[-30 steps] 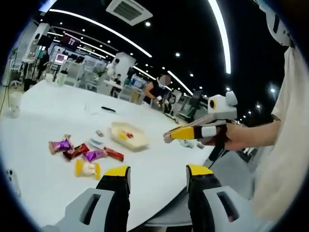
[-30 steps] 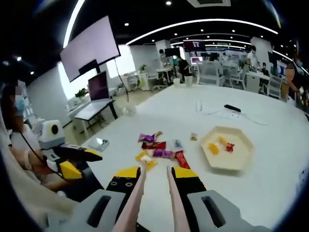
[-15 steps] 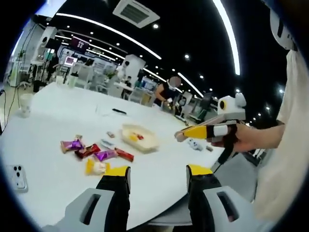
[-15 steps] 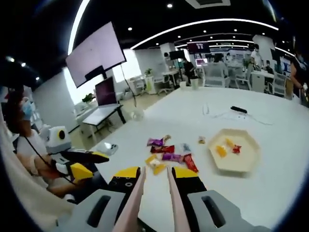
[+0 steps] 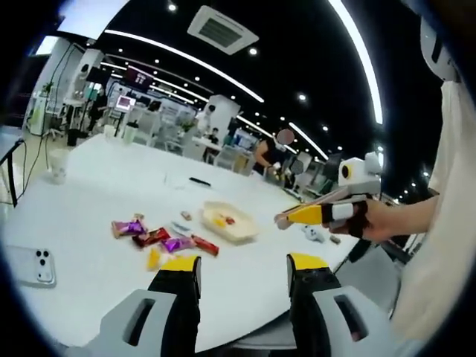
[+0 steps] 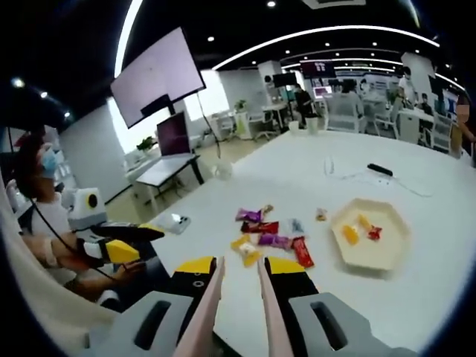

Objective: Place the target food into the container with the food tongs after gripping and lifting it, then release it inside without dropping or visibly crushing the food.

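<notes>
Several wrapped candies lie in a loose cluster on the white table [image 6: 297, 167]: purple [image 6: 249, 215], red [image 6: 303, 251] and yellow [image 6: 245, 250] ones. In the left gripper view the same cluster shows a purple candy [image 5: 130, 227] and a yellow candy [image 5: 153, 257]. Right of them sits a cream hexagonal tray [image 6: 387, 256], [image 5: 242, 232] with a yellow and a red candy inside. My right gripper [image 6: 240, 265], [image 5: 301, 215] is shut on pink food tongs [image 6: 213, 294], held in the air short of the candies, arms slightly apart and empty. My left gripper [image 5: 244, 264], [image 6: 145, 239] is open and empty, off the table's near edge.
A phone [image 5: 30, 265], [image 6: 172, 222] lies near the table's edge. A cup [image 5: 56, 165], a black remote [image 6: 381, 169] and a thin cable sit farther back. A person's hand [image 5: 379, 219] holds the right gripper. Desks, chairs and people fill the room behind.
Both cameras have drawn back and shifted, so the candies and tray look smaller and farther. Nothing on the table has moved. The grippers' states are the same.
</notes>
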`<state>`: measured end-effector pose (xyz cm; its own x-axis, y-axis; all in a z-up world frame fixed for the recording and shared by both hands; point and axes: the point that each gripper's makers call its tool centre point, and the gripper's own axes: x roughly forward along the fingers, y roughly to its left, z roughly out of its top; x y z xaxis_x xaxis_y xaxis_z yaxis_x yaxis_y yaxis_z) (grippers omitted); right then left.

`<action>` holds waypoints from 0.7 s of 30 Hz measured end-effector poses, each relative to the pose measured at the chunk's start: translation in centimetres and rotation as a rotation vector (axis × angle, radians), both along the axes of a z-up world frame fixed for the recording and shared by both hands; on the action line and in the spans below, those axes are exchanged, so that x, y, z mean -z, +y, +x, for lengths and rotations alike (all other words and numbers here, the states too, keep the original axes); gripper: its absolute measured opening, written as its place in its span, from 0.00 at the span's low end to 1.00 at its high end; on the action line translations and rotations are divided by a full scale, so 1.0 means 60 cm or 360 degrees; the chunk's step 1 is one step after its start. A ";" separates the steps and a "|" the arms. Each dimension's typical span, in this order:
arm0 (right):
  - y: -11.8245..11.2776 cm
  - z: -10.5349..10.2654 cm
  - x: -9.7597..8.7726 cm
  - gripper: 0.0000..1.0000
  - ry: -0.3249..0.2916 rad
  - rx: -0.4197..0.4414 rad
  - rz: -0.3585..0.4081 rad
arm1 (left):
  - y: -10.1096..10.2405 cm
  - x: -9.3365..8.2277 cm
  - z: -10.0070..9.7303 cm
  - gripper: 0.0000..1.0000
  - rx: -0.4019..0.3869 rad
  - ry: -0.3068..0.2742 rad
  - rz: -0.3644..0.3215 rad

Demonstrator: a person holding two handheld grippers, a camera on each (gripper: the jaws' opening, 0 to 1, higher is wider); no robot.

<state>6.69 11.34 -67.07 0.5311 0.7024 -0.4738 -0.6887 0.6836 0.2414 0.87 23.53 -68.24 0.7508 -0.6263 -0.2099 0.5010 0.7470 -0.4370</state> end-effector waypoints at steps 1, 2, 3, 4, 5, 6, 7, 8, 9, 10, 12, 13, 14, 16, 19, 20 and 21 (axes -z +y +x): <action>0.000 0.000 0.000 0.25 0.0001 -0.0003 0.0001 | 0.000 0.000 -0.002 0.46 -0.0005 0.0002 -0.0001; 0.002 -0.002 0.001 0.25 0.0004 -0.0010 0.0002 | 0.001 -0.002 -0.004 0.46 -0.0018 0.0002 -0.0002; 0.004 -0.004 0.003 0.25 0.0006 -0.0017 0.0000 | 0.001 -0.005 -0.006 0.46 -0.0024 -0.0004 -0.0004; 0.005 -0.004 0.004 0.25 0.0008 -0.0021 -0.0001 | 0.002 -0.007 -0.007 0.46 -0.0029 -0.0010 -0.0006; 0.006 -0.004 0.005 0.25 0.0009 -0.0024 -0.0001 | 0.002 -0.009 -0.009 0.46 -0.0034 -0.0015 -0.0008; 0.007 -0.004 0.006 0.25 0.0011 -0.0024 0.0000 | 0.004 -0.009 -0.010 0.46 -0.0042 -0.0017 -0.0008; 0.009 -0.004 0.006 0.25 0.0013 -0.0024 0.0003 | 0.006 -0.010 -0.011 0.46 -0.0048 -0.0019 -0.0007; 0.012 -0.004 0.005 0.25 0.0015 -0.0026 0.0006 | 0.007 -0.010 -0.012 0.46 -0.0054 -0.0019 -0.0009; 0.015 -0.004 0.005 0.25 0.0015 -0.0029 0.0007 | 0.010 -0.011 -0.014 0.46 -0.0061 -0.0021 -0.0014; 0.018 -0.004 0.004 0.25 0.0014 -0.0033 0.0007 | 0.012 -0.011 -0.015 0.46 -0.0065 -0.0021 -0.0015; 0.024 -0.003 0.002 0.25 0.0007 -0.0045 0.0006 | 0.019 -0.009 -0.017 0.46 -0.0071 -0.0019 -0.0012; 0.025 -0.002 0.002 0.25 0.0005 -0.0048 0.0006 | 0.021 -0.009 -0.018 0.46 -0.0072 -0.0019 -0.0012; 0.026 -0.001 0.002 0.25 0.0005 -0.0049 0.0006 | 0.022 -0.008 -0.018 0.46 -0.0073 -0.0019 -0.0012; 0.029 0.001 0.002 0.25 0.0002 -0.0054 0.0004 | 0.030 -0.007 -0.019 0.46 -0.0077 -0.0020 -0.0011; 0.033 0.001 0.001 0.25 0.0000 -0.0061 -0.0004 | 0.037 -0.008 -0.018 0.46 -0.0085 -0.0025 -0.0013; 0.034 0.001 0.001 0.25 0.0000 -0.0064 -0.0008 | 0.039 -0.008 -0.018 0.46 -0.0088 -0.0028 -0.0013; 0.036 0.001 0.002 0.25 -0.0001 -0.0067 -0.0012 | 0.042 -0.008 -0.017 0.46 -0.0092 -0.0030 -0.0016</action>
